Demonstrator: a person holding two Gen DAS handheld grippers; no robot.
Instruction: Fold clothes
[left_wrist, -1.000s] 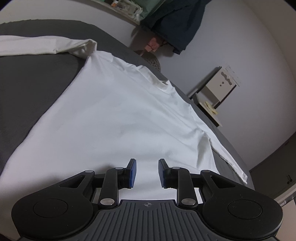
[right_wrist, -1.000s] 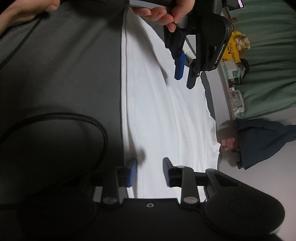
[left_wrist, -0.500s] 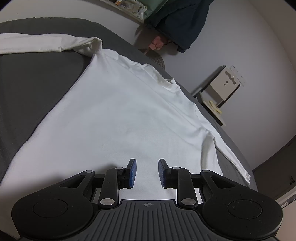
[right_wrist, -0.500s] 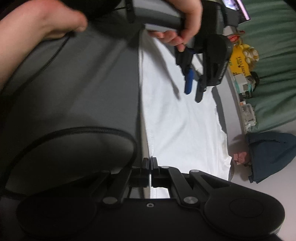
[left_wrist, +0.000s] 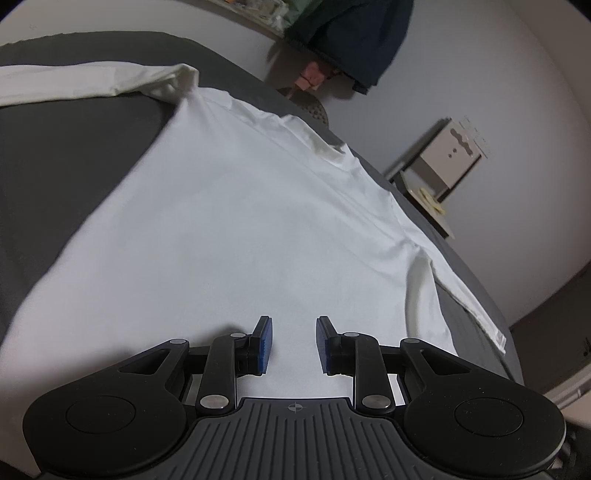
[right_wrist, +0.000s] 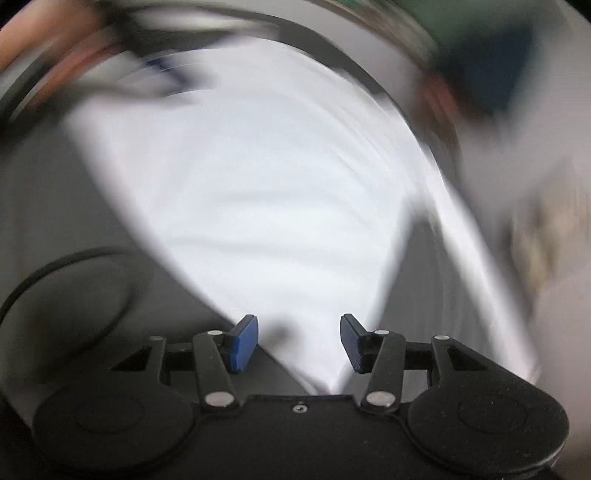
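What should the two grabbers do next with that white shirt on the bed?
Probably lower the left gripper and pinch the hem beneath it. The white shirt lies flat and unfolded, sleeves spread; both grippers are open and hold nothing. The right gripper, its jaws just opened, hangs over the shirt's edge in a blurred view.

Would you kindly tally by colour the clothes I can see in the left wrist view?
White: 1, the long-sleeved shirt spread flat on the grey surface.
Dark blue: 1, the garment hanging by the wall.
Green: 1, a cloth at the top edge; whether it is clothing I cannot tell.
Total: 3
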